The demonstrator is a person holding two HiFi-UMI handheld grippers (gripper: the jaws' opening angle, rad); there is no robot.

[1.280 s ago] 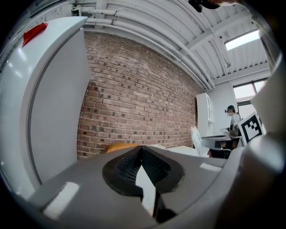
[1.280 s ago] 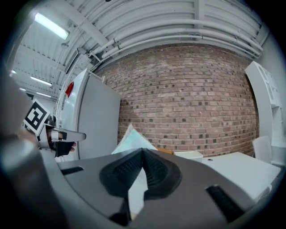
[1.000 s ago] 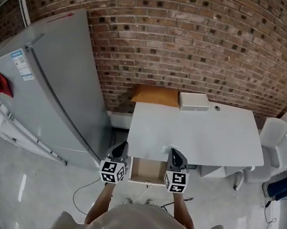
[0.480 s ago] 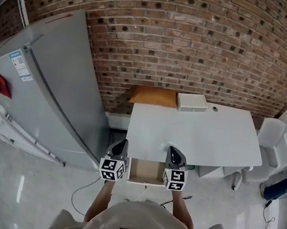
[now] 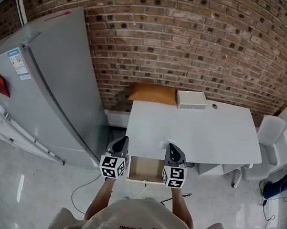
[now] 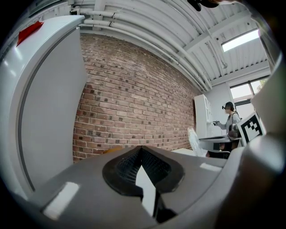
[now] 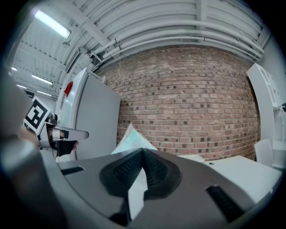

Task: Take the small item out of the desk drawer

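**A:** Nearest the person, between the two hands, what lies open?

**B:** The desk drawer [image 5: 146, 169]. It stands out from under the white desk [image 5: 199, 135] with its tan inside facing up, which I'd judge leaves room to reach in from above.

**A:** And the grippers?

**B:** The left gripper [image 5: 122, 140] sits just beside the drawer's left wall and the right gripper [image 5: 171, 147] just beside its right wall. Both point level towards the desk's edge. Each has its jaws pressed together with nothing between them.

**A:** So where is the small item?

**B:** I cannot find it. The part of the drawer floor that shows looks bare, and neither gripper carries anything. That fits an item lying deeper in, under the desk top. It equally fits one that is out of the drawer and resting somewhere no view shows.

**A:** Farther back?

**B:** A pale box [image 5: 191, 100] sits at the desk's far edge with a tan parcel [image 5: 154, 94] beside it, both by the brick wall [image 5: 195, 44]. A grey fridge [image 5: 46, 87] stands to the left.
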